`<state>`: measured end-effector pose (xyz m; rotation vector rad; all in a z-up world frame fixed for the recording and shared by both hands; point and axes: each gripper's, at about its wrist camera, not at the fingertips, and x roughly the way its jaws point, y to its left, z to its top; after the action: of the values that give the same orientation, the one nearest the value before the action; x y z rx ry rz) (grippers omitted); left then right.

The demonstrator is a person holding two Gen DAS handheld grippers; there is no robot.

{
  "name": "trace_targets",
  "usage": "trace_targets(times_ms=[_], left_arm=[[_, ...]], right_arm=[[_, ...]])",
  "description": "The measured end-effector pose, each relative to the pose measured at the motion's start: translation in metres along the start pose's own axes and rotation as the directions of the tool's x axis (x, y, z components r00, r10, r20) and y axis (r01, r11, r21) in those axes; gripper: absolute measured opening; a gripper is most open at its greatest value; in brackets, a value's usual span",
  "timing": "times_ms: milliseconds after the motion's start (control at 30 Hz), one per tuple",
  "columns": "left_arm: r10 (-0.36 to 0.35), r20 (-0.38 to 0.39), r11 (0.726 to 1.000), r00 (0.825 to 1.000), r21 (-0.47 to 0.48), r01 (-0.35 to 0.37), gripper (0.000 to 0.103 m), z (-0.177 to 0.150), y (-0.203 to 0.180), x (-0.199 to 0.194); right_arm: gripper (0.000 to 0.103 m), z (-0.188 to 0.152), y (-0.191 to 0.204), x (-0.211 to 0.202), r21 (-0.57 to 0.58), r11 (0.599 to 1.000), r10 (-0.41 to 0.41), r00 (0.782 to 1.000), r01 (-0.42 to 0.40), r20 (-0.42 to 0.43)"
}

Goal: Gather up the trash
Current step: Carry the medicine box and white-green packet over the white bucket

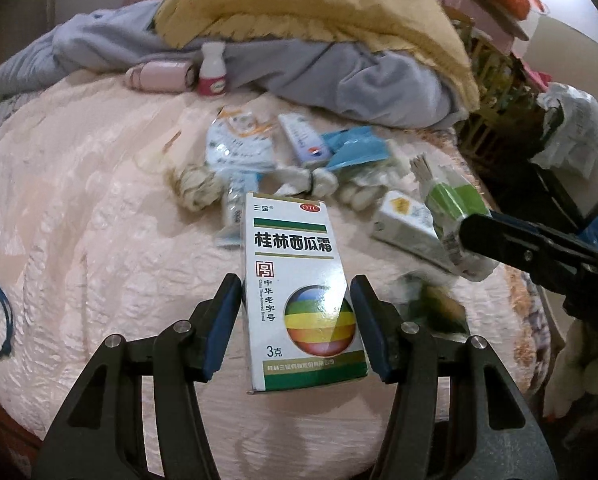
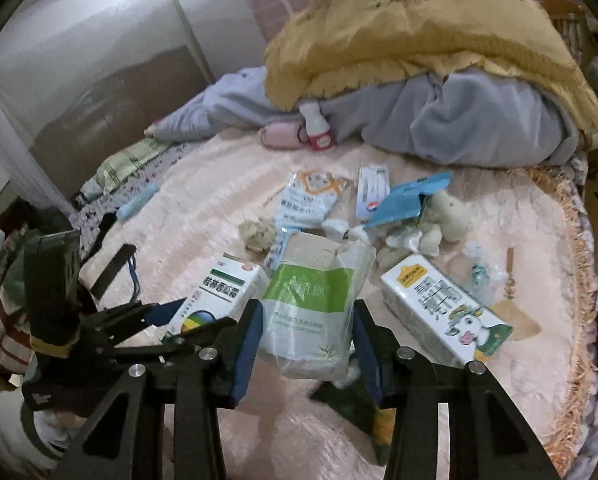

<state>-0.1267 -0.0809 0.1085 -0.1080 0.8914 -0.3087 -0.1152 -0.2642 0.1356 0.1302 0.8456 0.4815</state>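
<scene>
The left gripper (image 1: 297,322) holds a white medicine box (image 1: 299,292) with green bands and a striped coloured ball printed on it. Its two fingers (image 1: 223,328) pinch the box on both long sides, and the box stands above the pale pink bed cover (image 1: 99,220), raised from it.

The right gripper (image 2: 305,338) holds a clear plastic tissue pack (image 2: 311,300) with a green label. Its fingers (image 2: 247,344) press on the pack from left and right, and the soft plastic bends a little between them. In the left wrist view the same pack (image 1: 451,200) shows at the right, at the tip of the other gripper's dark finger.

The rest of the trash lies in a loose group in the middle of the bed — a crumpled white pouch with orange print (image 2: 311,196), a small flat white tube or carton (image 2: 373,192), a torn blue wrapper (image 2: 411,200), some crumpled tissue balls (image 2: 259,234) and a long white milk carton (image 2: 443,312) with a green cartoon picture, lying on its side just right of the held pack. A dark green and yellow wrapper (image 1: 435,312) lies on the cover near the right gripper, blurred.

Further back, a small white bottle with a red label (image 1: 212,70) stands upright, and a pink case (image 1: 159,76) lies beside it. Behind them are a grey garment (image 1: 339,72) and a yellow quilt (image 1: 319,12) piled on it.
</scene>
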Motion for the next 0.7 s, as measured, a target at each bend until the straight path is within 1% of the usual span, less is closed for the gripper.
trace_targets(times_ms=[167,333,700], left_arm=[[-0.014,0.03,0.999,0.999,0.034,0.013,0.055,0.003,-0.018,-0.011],[-0.033,0.044,0.997,0.998,0.073,0.03,0.055,0.005,-0.042,-0.015],[-0.087,0.05,0.982,0.995,0.174,0.077,0.055,0.011,-0.105,-0.012]], right_arm=[[0.043,-0.002,-0.001,-0.023,0.002,1.0,-0.018,0.999,0.018,0.041],[0.043,-0.015,-0.008,-0.04,0.01,0.998,-0.067,0.996,0.067,0.052],[0.043,-0.045,-0.045,-0.09,0.086,0.985,-0.156,0.983,0.148,0.095]])
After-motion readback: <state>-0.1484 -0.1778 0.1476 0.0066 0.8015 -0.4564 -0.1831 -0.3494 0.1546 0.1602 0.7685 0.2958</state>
